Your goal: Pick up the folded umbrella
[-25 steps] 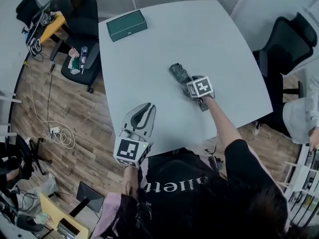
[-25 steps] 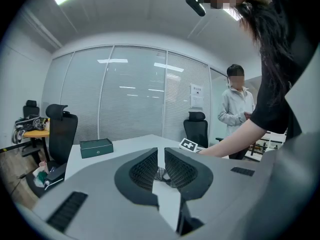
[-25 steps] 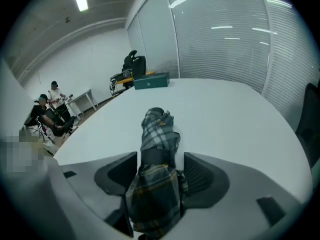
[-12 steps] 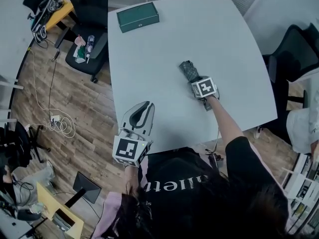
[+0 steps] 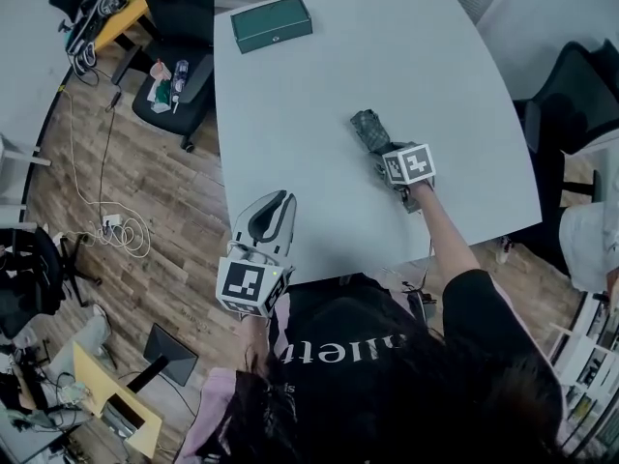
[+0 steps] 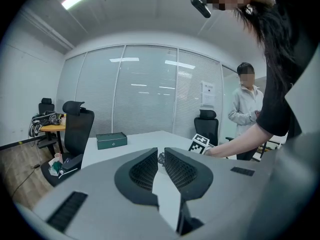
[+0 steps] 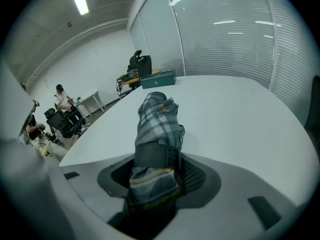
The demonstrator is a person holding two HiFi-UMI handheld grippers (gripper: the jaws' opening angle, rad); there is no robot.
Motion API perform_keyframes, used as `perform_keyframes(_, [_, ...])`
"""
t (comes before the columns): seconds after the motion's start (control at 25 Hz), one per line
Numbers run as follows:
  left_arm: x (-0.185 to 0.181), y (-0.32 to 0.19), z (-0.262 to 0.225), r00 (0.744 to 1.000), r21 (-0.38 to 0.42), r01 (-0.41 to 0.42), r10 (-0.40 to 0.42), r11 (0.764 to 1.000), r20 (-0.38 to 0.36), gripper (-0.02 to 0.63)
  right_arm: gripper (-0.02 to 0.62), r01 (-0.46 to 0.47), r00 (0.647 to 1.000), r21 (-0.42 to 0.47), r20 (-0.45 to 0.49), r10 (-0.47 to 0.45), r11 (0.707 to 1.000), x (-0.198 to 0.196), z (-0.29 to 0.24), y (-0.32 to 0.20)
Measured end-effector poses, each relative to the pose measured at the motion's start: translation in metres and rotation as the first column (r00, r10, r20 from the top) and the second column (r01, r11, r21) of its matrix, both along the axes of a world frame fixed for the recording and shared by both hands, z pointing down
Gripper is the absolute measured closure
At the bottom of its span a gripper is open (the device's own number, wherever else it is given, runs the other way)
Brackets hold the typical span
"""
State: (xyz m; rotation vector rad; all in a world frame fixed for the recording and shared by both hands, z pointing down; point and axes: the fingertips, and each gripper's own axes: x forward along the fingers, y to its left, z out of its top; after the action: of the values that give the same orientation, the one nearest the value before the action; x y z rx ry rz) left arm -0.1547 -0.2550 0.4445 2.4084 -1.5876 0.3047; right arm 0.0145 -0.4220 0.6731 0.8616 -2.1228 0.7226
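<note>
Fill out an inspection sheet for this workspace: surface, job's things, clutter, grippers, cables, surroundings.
Surface: pale grey table, no spills seen.
Job's things: folded umbrella, plaid, lying on the table towards its right side.
Clutter: dark green box at the table's far left corner.
Grippers: right gripper, jaws closing on the umbrella, which fills the gap between them. Left gripper, jaws nearly together, nothing between them.
Cables: white cable coiled on the wooden floor, left of the table.
Surroundings: office chair with oddments on its seat, second chair at the right, glass partition.
</note>
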Motion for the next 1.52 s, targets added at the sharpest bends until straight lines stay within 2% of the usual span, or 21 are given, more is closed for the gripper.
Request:
perform_keyframes(0.28, [0.011, 0.013, -0.004, 1.0, 0.008, -0.012, 0.012, 1.0, -0.01, 0.557, 0.37, 0.002, 0.985, 0.013, 0.17, -0.005, 1.0, -0.002, -0.067, 0.047])
perform_keyframes(0.56, [0.036, 0.036, -0.011, 1.0, 0.021, -0.024, 0.024, 0.999, -0.005, 0.557, 0.37, 0.009, 0.956, 0.079, 0.291, -0.032, 0.997, 0.008, -0.129, 0.109])
perform_keyframes(0.8, [0.05, 0.061, -0.016, 1.0, 0.026, -0.015, 0.015, 1.0, 0.004, 0.557, 0.37, 0.023, 0.946, 0.133, 0.317, -0.064, 0.991, 0.018, -0.158, 0.155])
perform_keyframes(1.36, [0.065, 0.13, -0.005, 0.996, -0.009, 0.088, -0.088, 0.996, 0.019, 0.557, 0.37, 0.056, 0.912, 0.113, 0.398, -0.096, 0.992, 0.028, -0.162, 0.231])
perform_keyframes(1.52, [0.071, 0.143, -0.007, 0.995, -0.006, 0.094, -0.094, 0.996, 0.02, 0.557, 0.37, 0.075, 0.906, 0.115, 0.406, -0.116, 0.991, 0.026, -0.164, 0.244])
